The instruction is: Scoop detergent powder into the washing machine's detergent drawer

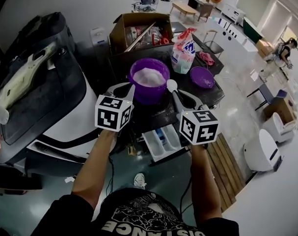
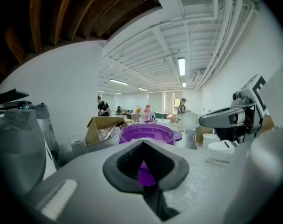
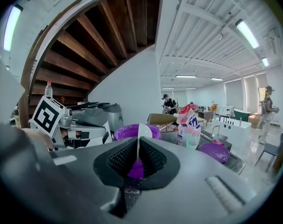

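Note:
A purple tub holding white powder stands on the dark table. In the left gripper view the purple tub sits just ahead. My left gripper is at its left side with its jaws shut; only the tub's purple shows through their notch. My right gripper is shut on the thin handle of a white spoon, whose bowl stands upright beside the tub's right rim. The white detergent drawer hangs open below the table's front edge, between both forearms.
A detergent bag and a purple lid lie on the table's far right. An open cardboard box stands behind the tub. The washing machine fills the left side. Wooden slats cover the floor at the right.

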Available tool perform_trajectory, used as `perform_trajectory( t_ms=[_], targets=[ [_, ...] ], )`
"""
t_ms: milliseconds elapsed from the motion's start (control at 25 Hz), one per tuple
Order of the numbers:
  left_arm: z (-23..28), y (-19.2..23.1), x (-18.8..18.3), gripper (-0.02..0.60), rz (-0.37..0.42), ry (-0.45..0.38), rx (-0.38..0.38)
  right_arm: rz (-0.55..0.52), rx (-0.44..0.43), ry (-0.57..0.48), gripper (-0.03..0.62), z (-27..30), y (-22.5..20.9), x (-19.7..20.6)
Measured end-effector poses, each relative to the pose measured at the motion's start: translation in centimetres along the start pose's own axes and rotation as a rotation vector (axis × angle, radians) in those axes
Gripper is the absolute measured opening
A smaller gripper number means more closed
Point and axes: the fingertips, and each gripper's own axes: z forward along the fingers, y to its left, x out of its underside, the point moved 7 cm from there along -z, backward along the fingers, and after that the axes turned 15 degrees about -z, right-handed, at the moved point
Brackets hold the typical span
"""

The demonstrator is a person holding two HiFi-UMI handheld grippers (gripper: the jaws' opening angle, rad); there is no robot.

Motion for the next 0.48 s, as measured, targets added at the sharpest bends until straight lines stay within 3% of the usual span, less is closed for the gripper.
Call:
perform_trajectory(
  t_ms=[480],
  targets=[
    [0.3, 3.0, -0.7, 0.002, -0.014, -0.022, -0.044, -0.072, -0.047, -0.001, 0.038, 4.0, -0.5, -2.2]
  ],
)
